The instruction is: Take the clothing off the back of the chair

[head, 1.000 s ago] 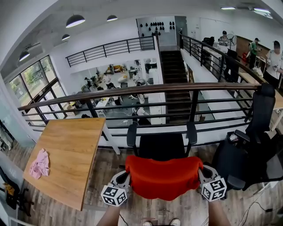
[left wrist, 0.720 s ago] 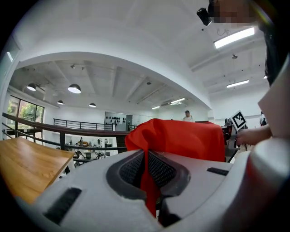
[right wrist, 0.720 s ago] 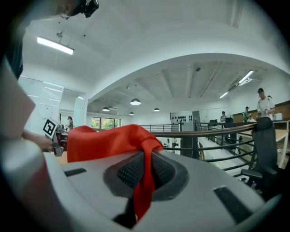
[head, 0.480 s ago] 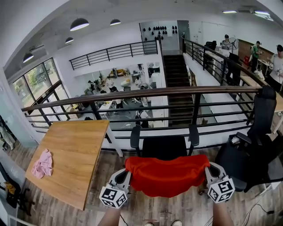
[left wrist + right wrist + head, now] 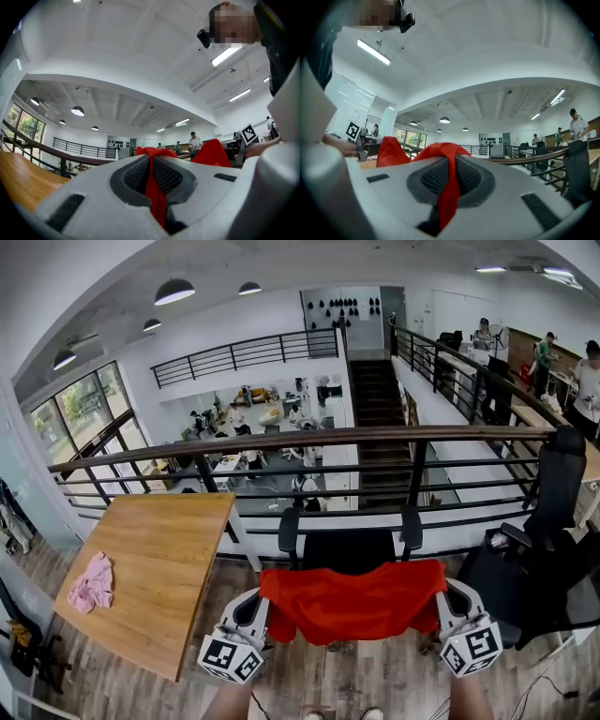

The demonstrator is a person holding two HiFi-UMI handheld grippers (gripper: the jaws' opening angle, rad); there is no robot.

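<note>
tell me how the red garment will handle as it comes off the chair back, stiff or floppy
Probably floppy: the red garment hangs in loose folds between the left gripper and right gripper. Likely thin and light, since it bunches into a narrow pleat between the shut fingers. Its hanging hem might drag on the office chair.

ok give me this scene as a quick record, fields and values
garment: red clothing, stretched between both grippers
left gripper: fingers shut on one end of the red clothing
right gripper: fingers shut on the other end
chair: black office chair, back showing just above the clothing
table: wooden table at left, pink cloth on it
clear of chair: cannot tell
</note>
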